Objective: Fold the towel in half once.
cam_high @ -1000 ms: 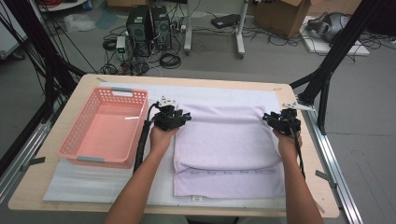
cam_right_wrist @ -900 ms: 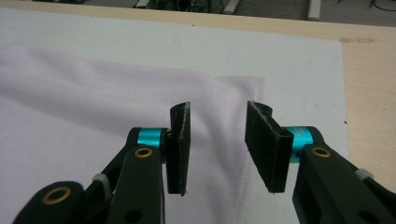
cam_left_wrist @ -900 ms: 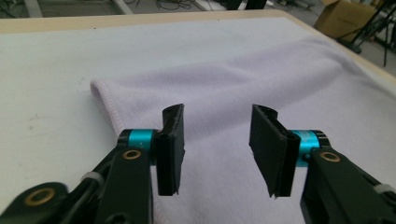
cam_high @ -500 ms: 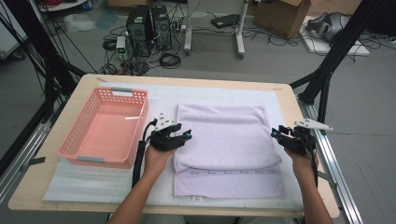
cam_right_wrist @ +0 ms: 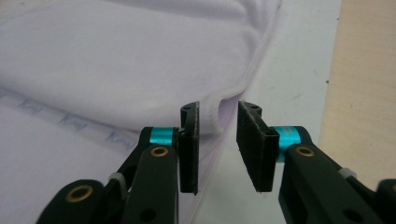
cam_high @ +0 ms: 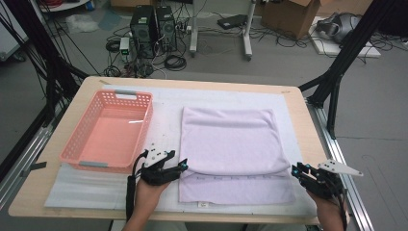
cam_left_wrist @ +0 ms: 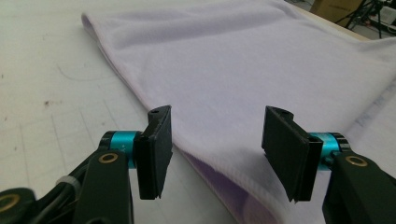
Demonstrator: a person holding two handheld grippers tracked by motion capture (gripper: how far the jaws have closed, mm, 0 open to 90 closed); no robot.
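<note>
I hold two grippers over one pale lilac towel (cam_high: pixel 231 144), folded and lying flat on the white mat (cam_high: pixel 168 106) near the middle of the table (cam_high: pixel 298 103). My left gripper (cam_high: pixel 182 166) sits at the towel's near left corner, just beside the fold's edge. Its jaws have just been opening and stand well apart. In the left gripper view the towel's (cam_left_wrist: pixel 243 70) folded edge runs between the two pads (cam_left_wrist: pixel 156 149), but neither pad presses on it, so I have hold of nothing there.

My right gripper (cam_high: pixel 294 172) is at the near right corner, where the upper layer ends over the lower one. Its jaws have just been closing and now leave a narrow gap. In the right gripper view (cam_right_wrist: pixel 218 149) the rounded corner of the fold lies just beyond the tips, at the mouth of that gap — nothing is pinched yet.

One pink basket (cam_high: pixel 77 156) stands to the left of the towel, apart from it, and my left hand (cam_high: pixel 149 197) is close to its near right corner.
</note>
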